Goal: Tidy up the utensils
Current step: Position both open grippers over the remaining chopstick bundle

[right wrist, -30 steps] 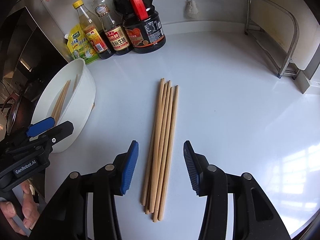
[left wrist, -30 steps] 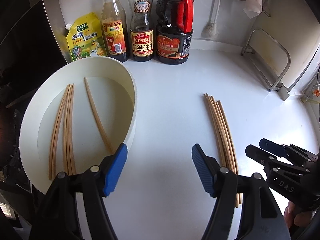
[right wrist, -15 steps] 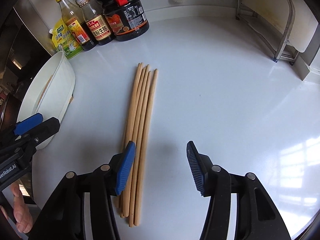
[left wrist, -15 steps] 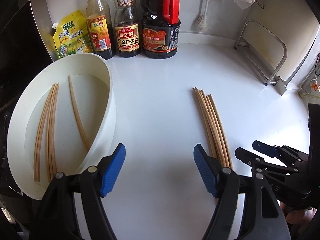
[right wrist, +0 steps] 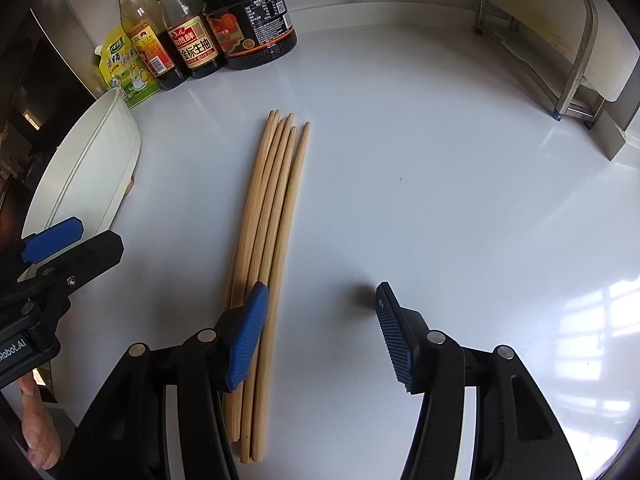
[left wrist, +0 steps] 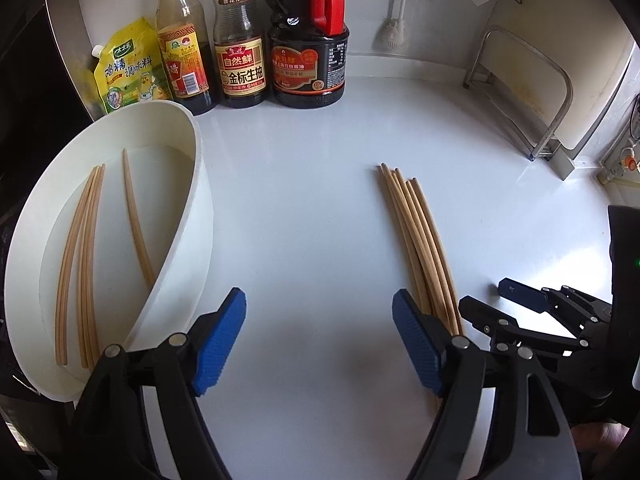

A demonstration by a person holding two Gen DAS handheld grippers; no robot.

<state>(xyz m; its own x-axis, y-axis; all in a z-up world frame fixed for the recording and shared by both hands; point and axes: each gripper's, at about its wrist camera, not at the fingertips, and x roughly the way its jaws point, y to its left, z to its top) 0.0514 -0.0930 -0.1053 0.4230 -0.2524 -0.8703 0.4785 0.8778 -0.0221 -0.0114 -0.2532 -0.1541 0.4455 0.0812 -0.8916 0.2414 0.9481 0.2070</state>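
Two hand-held grippers over a white countertop (right wrist: 420, 128) during the sorting of chopsticks. The left gripper (left wrist: 318, 338) is empty, its jaws opening over bare counter between a white basin (left wrist: 202, 216) and the loose bundle of chopsticks (right wrist: 276, 208). The right gripper (right wrist: 320, 334) is likewise empty, its jaws opening; its left pad overlaps the bundle's near end, while most of the gap lies over bare counter to the right. Several chopsticks (left wrist: 86, 248) already lie inside the basin, which judging by this is the destination. To do the pickup well, the right gripper should probably shift leftward until the sticks lie centred between the pads, lower until the tips meet the counter, and close near mid-length so the sticks do not tilt or fan apart. Legible writing: the tall brown bottle (left wrist: 240, 36) reads "自然鲜" and "金标生抽", with "鲁花" on its neck label; the yellow pouch (left wrist: 126, 66) reads "太太乐" and "鸡精调味料"; the left gripper's body shows "Robot.AI". The red-handled jug's label (left wrist: 308, 68) is too small to read.
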